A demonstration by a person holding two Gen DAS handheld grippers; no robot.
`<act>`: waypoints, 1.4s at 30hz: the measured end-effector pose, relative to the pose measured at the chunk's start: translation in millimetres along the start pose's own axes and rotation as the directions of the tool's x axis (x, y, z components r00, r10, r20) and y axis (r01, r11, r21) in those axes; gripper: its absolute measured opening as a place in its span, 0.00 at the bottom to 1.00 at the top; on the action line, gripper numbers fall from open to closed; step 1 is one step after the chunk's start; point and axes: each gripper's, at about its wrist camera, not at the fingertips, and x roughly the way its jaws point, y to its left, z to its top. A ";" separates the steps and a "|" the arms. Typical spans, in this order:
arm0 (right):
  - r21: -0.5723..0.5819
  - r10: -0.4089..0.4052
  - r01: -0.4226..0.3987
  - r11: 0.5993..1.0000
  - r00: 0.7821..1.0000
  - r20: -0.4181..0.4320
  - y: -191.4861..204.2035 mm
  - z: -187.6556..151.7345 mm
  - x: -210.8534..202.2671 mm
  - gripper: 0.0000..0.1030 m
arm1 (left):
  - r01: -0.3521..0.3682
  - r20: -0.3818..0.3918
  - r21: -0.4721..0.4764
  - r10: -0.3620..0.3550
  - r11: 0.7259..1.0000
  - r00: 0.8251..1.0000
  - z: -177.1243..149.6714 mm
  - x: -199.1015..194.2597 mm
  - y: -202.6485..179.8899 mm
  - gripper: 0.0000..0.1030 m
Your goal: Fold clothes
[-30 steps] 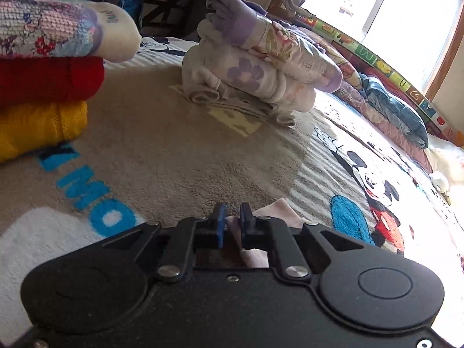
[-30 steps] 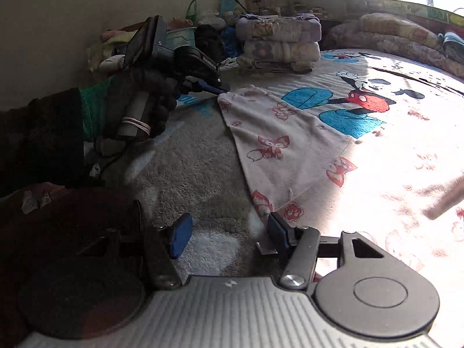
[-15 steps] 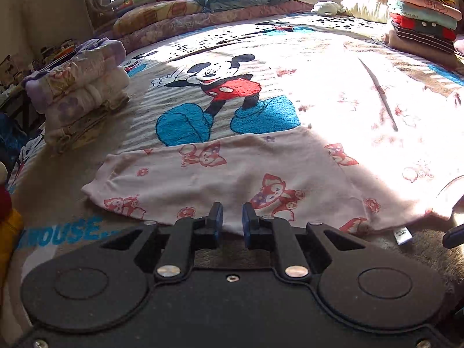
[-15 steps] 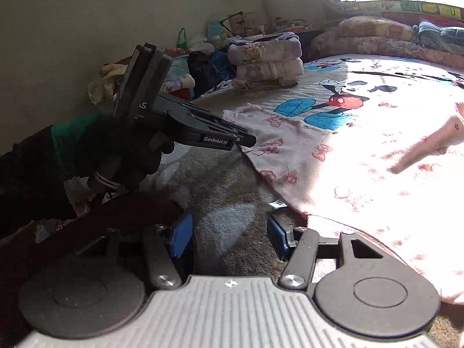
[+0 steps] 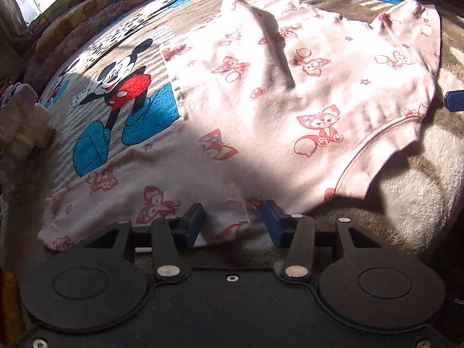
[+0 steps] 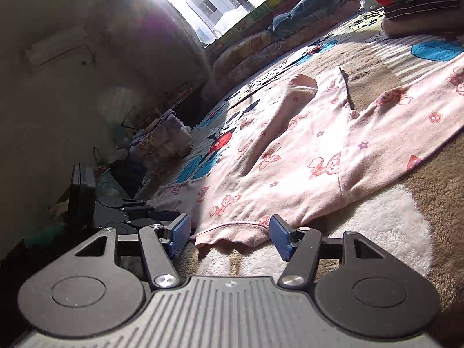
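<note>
I had the pink garment lying spread on the Mickey Mouse blanket, filling the centre and right of the left wrist frame, with 1 sleeve stretched toward the lower left and a raised fold running down from the top centre. My left gripper sat at the lower centre of that frame with its 2 blue pads spread apart, and the near hem of the garment lay between them; I could not tell whether either pad touched the cloth. At the right edge of the same frame, a blue pad of the other tool showed beside the garment's neckline. In the right wrist frame, my right gripper was also spread wide at the lower centre, with the ribbed neckline edge resting on the blanket just ahead of and between its fingers, gripped by nothing. The left tool's black body appeared at the lower left of that frame, close beside the right one. A stack of folded clothes sat at the left middle of the right wrist frame, well apart from the garment, and another pile stood in the upper right. Sunlight from the window at the top fell across most of the cloth.
</note>
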 end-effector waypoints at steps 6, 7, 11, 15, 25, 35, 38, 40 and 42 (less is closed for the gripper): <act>0.157 -0.025 -0.001 0.988 0.986 0.165 -34.4 19.3 -27.9 0.65 | -0.030 0.139 -0.228 0.063 0.973 0.988 40.0 -70.0 49.3 0.54; 0.181 -0.036 0.001 0.984 0.981 0.189 -41.4 22.5 -32.9 0.66 | -0.027 0.158 -0.258 0.070 0.966 0.985 45.9 -77.4 57.0 0.58; 0.260 -0.059 -0.007 0.966 0.968 0.245 -65.7 33.0 -42.9 0.67 | 0.027 0.217 -0.392 0.064 0.920 0.974 64.1 -89.0 88.1 0.61; 0.255 -0.078 0.016 0.967 0.968 0.237 -75.0 44.2 -33.6 0.67 | 0.100 0.228 -0.511 0.022 0.854 0.973 74.7 -62.7 112.3 0.61; 0.182 -0.164 0.138 0.973 0.977 0.136 -95.7 116.7 5.4 0.67 | 0.200 0.185 -0.641 -0.103 0.741 0.977 104.3 48.3 139.7 0.61; 0.146 -0.204 0.204 0.968 0.979 -0.016 -119.0 215.1 120.1 0.66 | 0.297 0.234 -0.708 -0.184 0.640 0.955 130.3 115.7 182.3 0.52; 0.155 -0.220 0.224 0.962 0.975 -0.041 -129.1 226.4 148.0 0.65 | 0.328 0.250 -0.724 -0.213 0.607 0.945 137.5 133.2 189.1 0.49; 0.163 -0.228 0.233 0.959 0.972 -0.054 -136.0 230.9 162.4 0.65 | 0.339 0.254 -0.733 -0.225 0.589 0.941 141.6 144.0 192.5 0.48; 0.174 -0.234 0.242 0.955 0.970 -0.065 -142.1 233.2 173.1 0.65 | 0.347 0.257 -0.738 -0.234 0.579 0.938 145.9 153.5 195.2 0.46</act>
